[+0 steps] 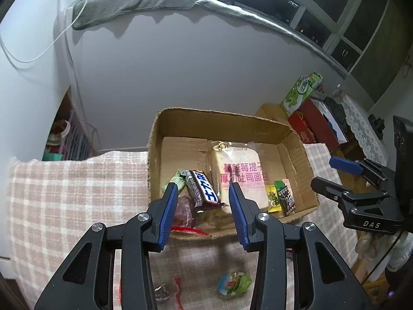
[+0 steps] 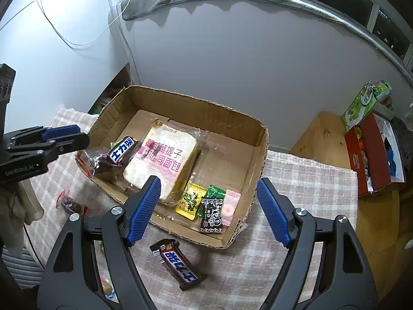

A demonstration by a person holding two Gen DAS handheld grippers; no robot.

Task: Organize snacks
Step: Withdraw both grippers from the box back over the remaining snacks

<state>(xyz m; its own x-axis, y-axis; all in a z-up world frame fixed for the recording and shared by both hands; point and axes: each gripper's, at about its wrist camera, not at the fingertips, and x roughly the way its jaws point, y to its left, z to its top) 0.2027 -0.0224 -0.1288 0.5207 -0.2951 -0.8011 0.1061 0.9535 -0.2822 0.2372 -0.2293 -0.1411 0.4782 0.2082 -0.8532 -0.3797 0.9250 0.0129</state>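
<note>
An open cardboard box (image 1: 232,121) (image 2: 196,103) stands on a checked cloth. It holds a packet of sliced bread (image 1: 240,170) (image 2: 167,160), a Snickers bar (image 1: 202,191) (image 2: 122,149) and small sweets in yellow (image 2: 189,202), green (image 2: 215,192), black (image 2: 211,215) and pink (image 2: 231,206). My left gripper (image 1: 202,187) (image 2: 81,133) hovers at the box's near left corner, open, its pads clear of the bar below. Over the small sweets my right gripper (image 2: 207,182) (image 1: 322,174) stands wide open and empty. A second Snickers bar (image 2: 179,266) lies on the cloth outside.
On the cloth (image 1: 64,193) in front of the box lie a green jelly cup (image 1: 233,284) and a red-wrapped dark sweet (image 2: 71,205). A wooden stand (image 2: 325,139) to the right carries a red carton (image 2: 371,155) and a green carton (image 2: 361,106). A grey wall rises behind.
</note>
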